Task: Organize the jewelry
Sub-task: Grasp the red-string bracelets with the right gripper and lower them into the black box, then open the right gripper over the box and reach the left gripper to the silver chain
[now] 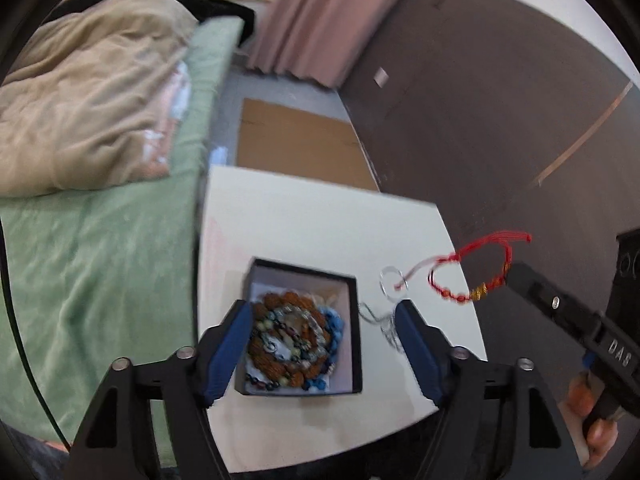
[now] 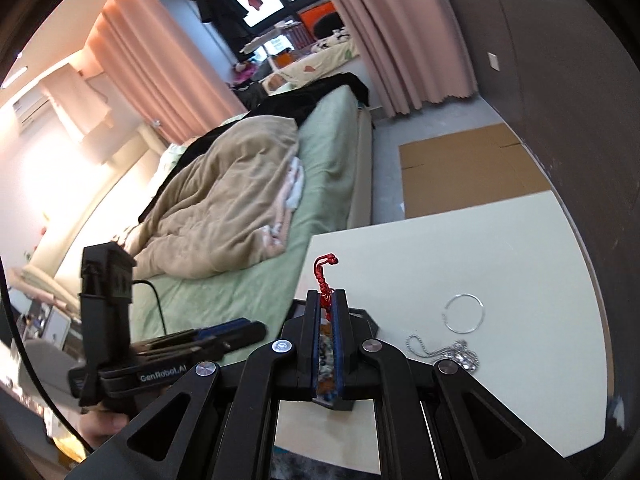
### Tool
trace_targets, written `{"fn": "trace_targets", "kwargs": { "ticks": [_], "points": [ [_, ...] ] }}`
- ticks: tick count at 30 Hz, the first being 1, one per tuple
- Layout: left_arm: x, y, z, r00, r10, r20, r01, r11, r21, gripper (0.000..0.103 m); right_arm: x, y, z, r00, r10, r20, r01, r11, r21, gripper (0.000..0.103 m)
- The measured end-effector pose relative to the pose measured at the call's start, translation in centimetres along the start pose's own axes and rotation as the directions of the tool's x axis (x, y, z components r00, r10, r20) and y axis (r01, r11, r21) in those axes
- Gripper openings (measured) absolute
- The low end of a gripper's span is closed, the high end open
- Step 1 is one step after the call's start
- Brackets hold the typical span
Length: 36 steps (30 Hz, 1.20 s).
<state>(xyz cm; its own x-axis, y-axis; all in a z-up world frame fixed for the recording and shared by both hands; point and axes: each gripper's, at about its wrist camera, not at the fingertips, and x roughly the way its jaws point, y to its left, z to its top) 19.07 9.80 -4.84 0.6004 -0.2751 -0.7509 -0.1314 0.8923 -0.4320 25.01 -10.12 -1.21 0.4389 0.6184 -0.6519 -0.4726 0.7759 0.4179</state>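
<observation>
Left gripper gapes over the box; only there shows right gripper pinching the red bracelet.

You see a bed with a tan blanket at centre left, pink curtains above, cardboard on the grey floor right of it.

A beige quilt was heaped on the green bed; flattened cardboard was laid beyond the table's far edge.
</observation>
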Motion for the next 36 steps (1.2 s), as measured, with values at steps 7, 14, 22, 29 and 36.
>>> {"fn": "trace_targets", "kwargs": {
  "ticks": [7, 14, 22, 29, 36],
  "points": [
    [-1.7, 2.1, 0.3, 0.999, 0.017, 0.035, -0.016, 0.999, -0.043, 0.075, 1.6, 1.8, 0.1, 0.996, 0.066, -0.053, -0.068, 0.997, -0.025, 0.006],
    [-1.8, 4.1, 0.3, 0.998, 0.045, 0.033, -0.042, 0.995, -0.093, 0.075, 6.4, 1.7, -1.5, 0.98, 0.124, -0.157, -0.125, 0.992, 0.006, 0.044],
    [-1.1, 2.4, -0.1, 0.999, 0.047, 0.026, -0.046, 0.998, -0.033, 0.075, 4.6, -2.5, -2.6, 0.989, 0.022, -0.144, -0.014, 0.998, 0.059, 0.057],
    [0.5, -0.9, -0.6, 1.0, 0.03, 0.003, -0.03, 0.998, 0.049, 0.075, 1.1, -5.2, -2.1, 0.992, -0.037, -0.117, 0.045, 0.997, 0.069, 0.06],
    [3.0, -5.3, -1.3, 0.998, 0.015, -0.059, -0.007, 0.991, 0.135, 0.075, -1.0, -8.1, -2.5, 0.99, -0.071, -0.126, 0.085, 0.99, 0.11, 0.06]
  ]
}}
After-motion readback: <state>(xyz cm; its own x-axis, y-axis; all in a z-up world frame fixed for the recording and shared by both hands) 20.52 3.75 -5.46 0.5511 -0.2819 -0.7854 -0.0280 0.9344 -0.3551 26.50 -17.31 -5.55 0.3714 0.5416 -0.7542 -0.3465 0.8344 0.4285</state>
